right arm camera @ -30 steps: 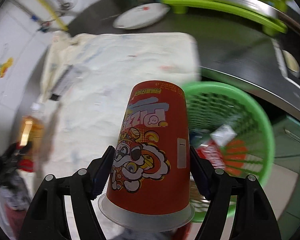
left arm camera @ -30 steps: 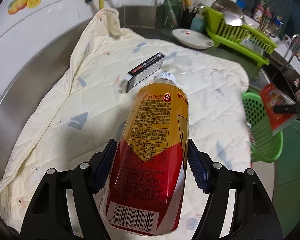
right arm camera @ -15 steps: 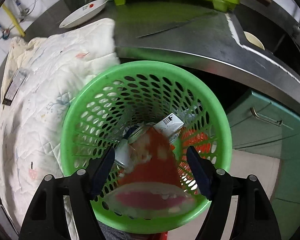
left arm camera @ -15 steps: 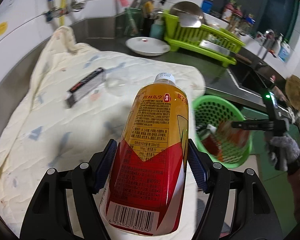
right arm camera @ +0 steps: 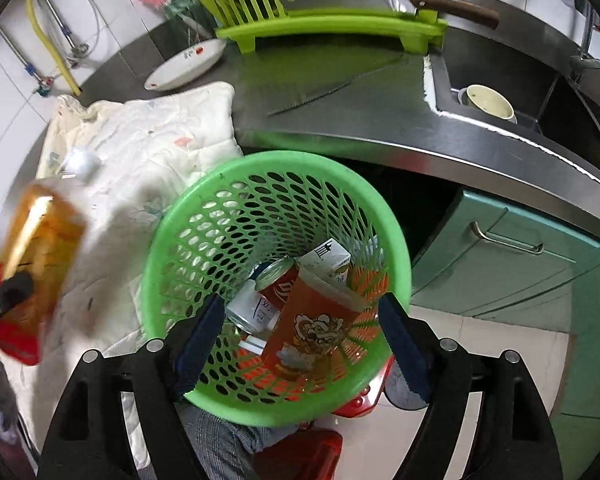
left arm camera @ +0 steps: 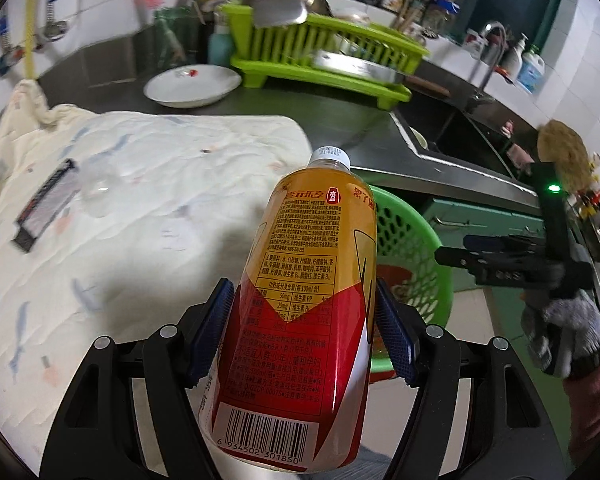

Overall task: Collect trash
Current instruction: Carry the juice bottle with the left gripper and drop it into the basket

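We see the green basket (right arm camera: 204, 216) now holding the red paper cup (right arm camera: 316, 320), which half a second ago was a falling blur between the fingers of our right gripper (right arm camera: 300, 336); that gripper hangs wide apart and empty above the basket's rim. The cup lies tilted inside the basket, mouth up toward the carton (right arm camera: 326, 258), beside the can (right arm camera: 276, 280). Our left gripper (left arm camera: 304, 328) clamps the orange drink bottle (left arm camera: 312, 280), its long axis running forward between the fingers, cap (left arm camera: 330, 156) pointing away, now closer to the basket.
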Demonstrator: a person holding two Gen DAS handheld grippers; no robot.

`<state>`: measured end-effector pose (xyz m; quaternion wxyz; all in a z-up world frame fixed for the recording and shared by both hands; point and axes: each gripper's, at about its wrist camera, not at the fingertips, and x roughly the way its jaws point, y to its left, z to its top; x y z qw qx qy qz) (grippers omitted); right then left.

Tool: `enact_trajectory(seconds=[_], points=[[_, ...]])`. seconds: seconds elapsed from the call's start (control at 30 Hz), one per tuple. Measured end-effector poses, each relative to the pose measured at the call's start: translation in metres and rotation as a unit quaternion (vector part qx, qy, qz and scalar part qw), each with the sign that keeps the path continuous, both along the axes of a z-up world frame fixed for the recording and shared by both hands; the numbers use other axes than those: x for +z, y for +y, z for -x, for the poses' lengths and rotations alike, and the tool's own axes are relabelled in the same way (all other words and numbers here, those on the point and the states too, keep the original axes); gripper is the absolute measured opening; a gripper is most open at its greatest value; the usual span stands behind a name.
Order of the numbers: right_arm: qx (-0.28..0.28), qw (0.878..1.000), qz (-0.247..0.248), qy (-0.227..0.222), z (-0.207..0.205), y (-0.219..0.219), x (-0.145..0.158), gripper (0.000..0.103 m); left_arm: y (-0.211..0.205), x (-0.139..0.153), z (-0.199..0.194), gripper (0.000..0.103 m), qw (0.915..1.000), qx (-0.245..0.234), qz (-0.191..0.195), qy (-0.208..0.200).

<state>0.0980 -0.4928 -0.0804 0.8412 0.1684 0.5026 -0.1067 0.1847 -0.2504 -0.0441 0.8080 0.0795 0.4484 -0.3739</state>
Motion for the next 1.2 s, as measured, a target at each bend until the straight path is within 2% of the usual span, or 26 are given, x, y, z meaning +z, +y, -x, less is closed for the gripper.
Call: enact_trajectory(seconds=[0.2, 0.3, 0.37, 0.6, 0.73, 0.87, 1.2], points=[[0.013, 0.999, 0.034, -0.019, 0.019, 0.004, 0.011, 0.079, -0.043, -0.018, 0.000, 0.069, 0.9997, -0.011, -0.012, 0.017], [0.016, 0.999, 0.024, -0.029, 0.025, 0.003, 0.013, 0.079, -0.059, -0.027, -0.002, 0.068, 0.9994, -0.013, -0.018, 0.025], [0.018, 0.999, 0.016, -0.035, 0.029, 0.003, 0.013, 0.079, -0.068, -0.031, -0.004, 0.063, 0.9994, -0.015, -0.019, 0.025], [0.032, 0.999, 0.002, -0.032, 0.033, 0.005, 0.007, 0.079, -0.089, -0.051, -0.008, 0.063, 0.9985, -0.013, -0.037, 0.039], [0.033, 0.999, 0.004, -0.032, 0.034, 0.007, 0.006, 0.079, -0.081, -0.052, -0.007, 0.063, 0.9985, -0.007, -0.036, 0.040], [0.034, 0.999, 0.009, -0.034, 0.030, 0.012, 0.009, 0.079, -0.065, -0.046, -0.005, 0.063, 0.9989, 0.001, -0.039, 0.026], [0.075, 0.996, 0.019, -0.041, -0.001, 0.054, 0.024, 0.080, 0.005, -0.027, -0.015, 0.063, 0.9981, 0.047, -0.039, 0.005]])
